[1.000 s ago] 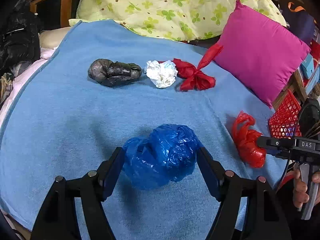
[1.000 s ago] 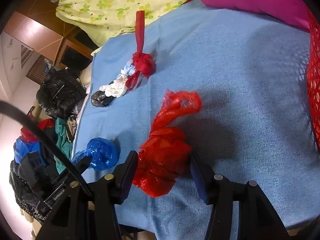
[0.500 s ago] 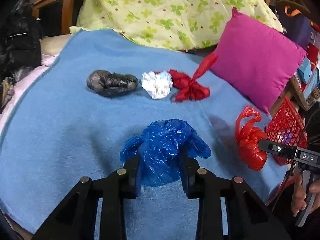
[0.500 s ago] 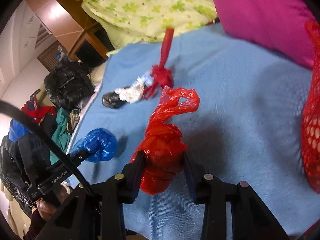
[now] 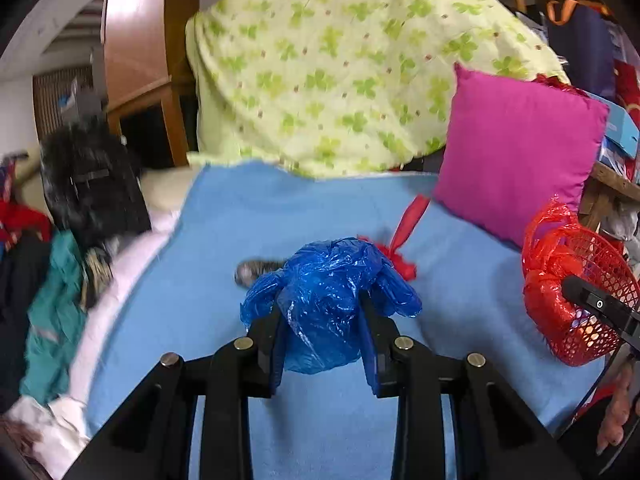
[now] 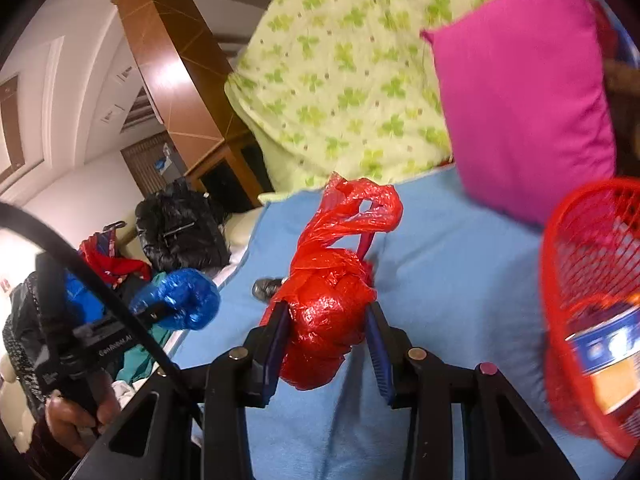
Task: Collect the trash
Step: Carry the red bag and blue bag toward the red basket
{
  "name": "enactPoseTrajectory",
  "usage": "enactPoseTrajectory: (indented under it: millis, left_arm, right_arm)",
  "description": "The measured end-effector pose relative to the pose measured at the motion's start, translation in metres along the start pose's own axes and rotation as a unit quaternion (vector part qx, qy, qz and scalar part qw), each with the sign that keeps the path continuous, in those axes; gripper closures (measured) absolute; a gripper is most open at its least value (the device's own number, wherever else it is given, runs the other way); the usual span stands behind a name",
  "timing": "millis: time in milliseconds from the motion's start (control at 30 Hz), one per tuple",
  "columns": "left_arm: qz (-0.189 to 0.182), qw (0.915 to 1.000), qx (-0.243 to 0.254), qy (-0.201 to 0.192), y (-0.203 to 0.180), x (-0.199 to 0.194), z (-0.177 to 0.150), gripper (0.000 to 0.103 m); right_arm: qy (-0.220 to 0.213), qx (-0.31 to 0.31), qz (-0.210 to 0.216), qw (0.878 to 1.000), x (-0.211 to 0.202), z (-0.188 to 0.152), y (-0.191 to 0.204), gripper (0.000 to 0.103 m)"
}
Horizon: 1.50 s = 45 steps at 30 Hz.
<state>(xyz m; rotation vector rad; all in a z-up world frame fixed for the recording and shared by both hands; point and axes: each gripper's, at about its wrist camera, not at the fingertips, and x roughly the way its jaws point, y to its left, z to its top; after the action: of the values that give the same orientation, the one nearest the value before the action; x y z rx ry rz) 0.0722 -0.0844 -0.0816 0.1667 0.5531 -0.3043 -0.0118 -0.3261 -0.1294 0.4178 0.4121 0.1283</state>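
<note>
My left gripper (image 5: 320, 320) is shut on a crumpled blue plastic bag (image 5: 326, 292), held up above the blue blanket (image 5: 248, 216). My right gripper (image 6: 326, 320) is shut on a knotted red plastic bag (image 6: 328, 304), also lifted off the blanket. In the left wrist view that red bag (image 5: 546, 280) hangs in front of the red mesh basket (image 5: 600, 280). In the right wrist view the blue bag (image 6: 180, 298) shows at the left. Behind the blue bag lie a dark grey bag (image 5: 256, 270) and a red tied bag (image 5: 400, 240), partly hidden.
A magenta cushion (image 5: 516, 160) and a green-patterned quilt (image 5: 340, 68) stand at the back of the bed. The red basket (image 6: 592, 304) sits at the right edge with boxes inside. Black bags and clothes (image 5: 88, 184) pile up off the left edge.
Both grippers closed on their bags and lifted them off the blanket. Both views tilted upward, showing more of the quilt and room; the red bag now hangs by the basket.
</note>
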Motion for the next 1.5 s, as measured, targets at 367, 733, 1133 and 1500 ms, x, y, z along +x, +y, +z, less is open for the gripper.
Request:
enactPoseTrajectory:
  millis: [367,733,1133,1500]
  left_arm:
    - [-0.036,0.9976,0.046,-0.036,-0.059,-0.031,0.035,0.07]
    - [-0.061,0.9922,0.091,-0.06,-0.117,-0.055,0.044,0.069]
    - [-0.076,0.9864,0.126,-0.072,-0.153,-0.077,0.046,0.069]
    - [-0.09,0.981,0.153,-0.077,-0.182,-0.083,0.047,0.069]
  right_arm:
    - [-0.046,-0.001,-0.052,0.998,-0.091,0.038,-0.003,0.062]
    - [-0.071,0.015,-0.081,0.994,-0.154,0.035,-0.019,0.062]
    - [-0.084,0.033,-0.097,0.991,-0.188,0.024,-0.036,0.062]
    - [-0.096,0.052,-0.108,0.988,-0.206,0.018,-0.054,0.062]
